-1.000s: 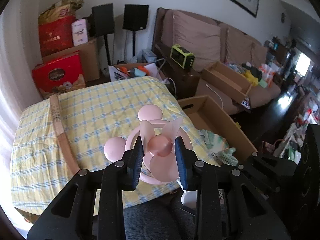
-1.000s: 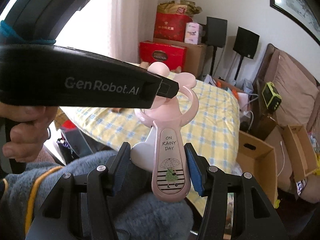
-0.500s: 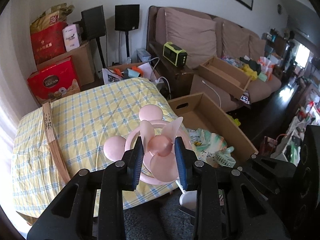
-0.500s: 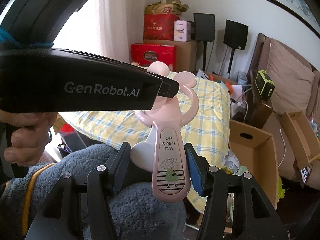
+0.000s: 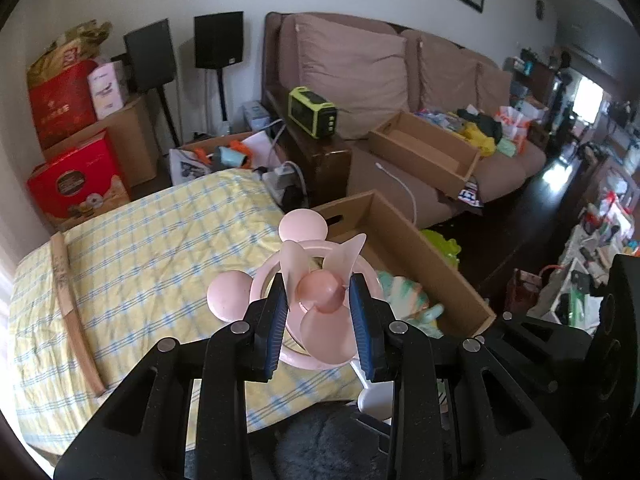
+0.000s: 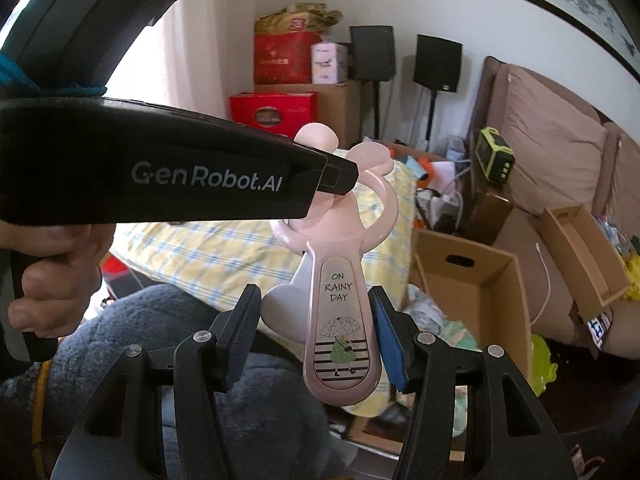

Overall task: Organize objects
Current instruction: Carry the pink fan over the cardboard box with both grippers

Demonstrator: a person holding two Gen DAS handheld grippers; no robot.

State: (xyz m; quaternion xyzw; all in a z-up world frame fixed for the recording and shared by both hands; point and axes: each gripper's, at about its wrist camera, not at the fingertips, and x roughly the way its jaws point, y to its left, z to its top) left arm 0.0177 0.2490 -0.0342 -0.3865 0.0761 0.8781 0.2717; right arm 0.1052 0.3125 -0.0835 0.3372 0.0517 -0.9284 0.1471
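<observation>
Two claws share one pink handheld fan (image 5: 320,300) in the air above the near edge of a table (image 5: 140,280) draped in a yellow checked cloth: the left claw (image 5: 322,322) is narrowed onto the hub and blades, and the right claw (image 6: 314,338) pinches the handle printed "ON RAINY DAY" together with the white heart-shaped piece beside it. Just past the fan on the floor stands an open cardboard box (image 5: 424,256) with a green-and-white item inside, and a long wooden strip (image 5: 74,316) lies along the table's far left side. From the right wrist view the left claw's black body and the hand (image 6: 48,280) gripping it block much of the table, with a grey fleece sleeve (image 6: 256,412) filling the space beneath.
</observation>
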